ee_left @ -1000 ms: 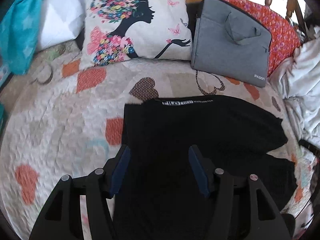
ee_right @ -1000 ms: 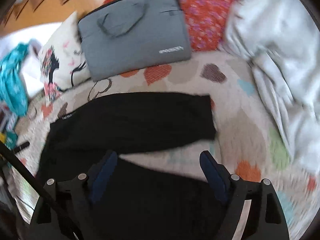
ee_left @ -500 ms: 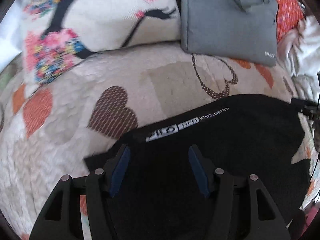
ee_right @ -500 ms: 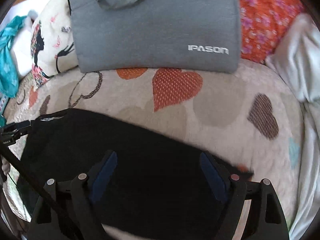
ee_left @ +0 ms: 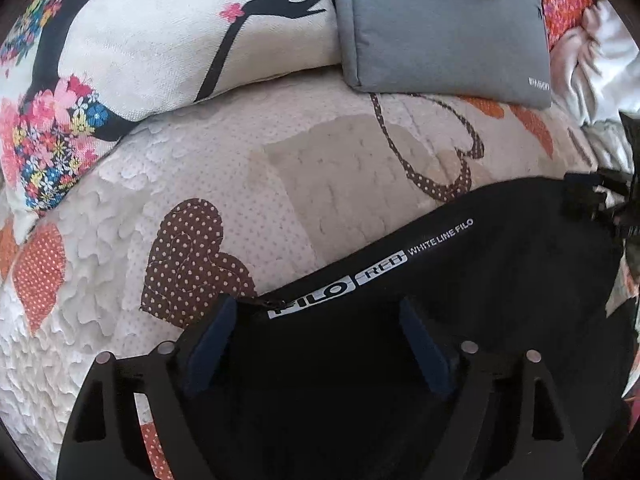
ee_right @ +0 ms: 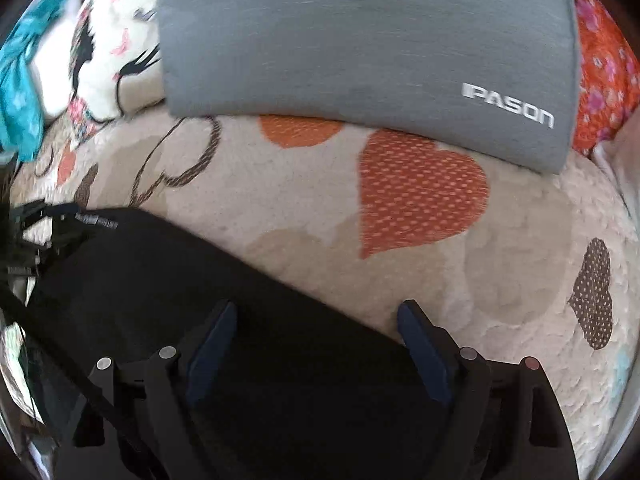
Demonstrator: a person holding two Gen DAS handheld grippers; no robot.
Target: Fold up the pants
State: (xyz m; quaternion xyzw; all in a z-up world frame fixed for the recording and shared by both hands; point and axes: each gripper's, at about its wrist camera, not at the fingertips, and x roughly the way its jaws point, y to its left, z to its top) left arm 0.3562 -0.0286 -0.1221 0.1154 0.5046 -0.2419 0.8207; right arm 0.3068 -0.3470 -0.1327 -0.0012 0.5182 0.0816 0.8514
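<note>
Two grippers, your left gripper [ee_left: 316, 340] and right gripper [ee_right: 316, 340], are spread wide over the black pants [ee_left: 460, 300] in the lower frame, on the quilt [ee_left: 200, 168]. You seem about to grasp the far edge; next, close on it.

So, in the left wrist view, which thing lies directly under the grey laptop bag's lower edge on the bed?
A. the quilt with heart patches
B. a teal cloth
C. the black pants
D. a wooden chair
A: the grey laptop bag rests with its lower edge on the quilt with heart patches, while the black pants lie nearer the camera, apart from the bag.
</note>
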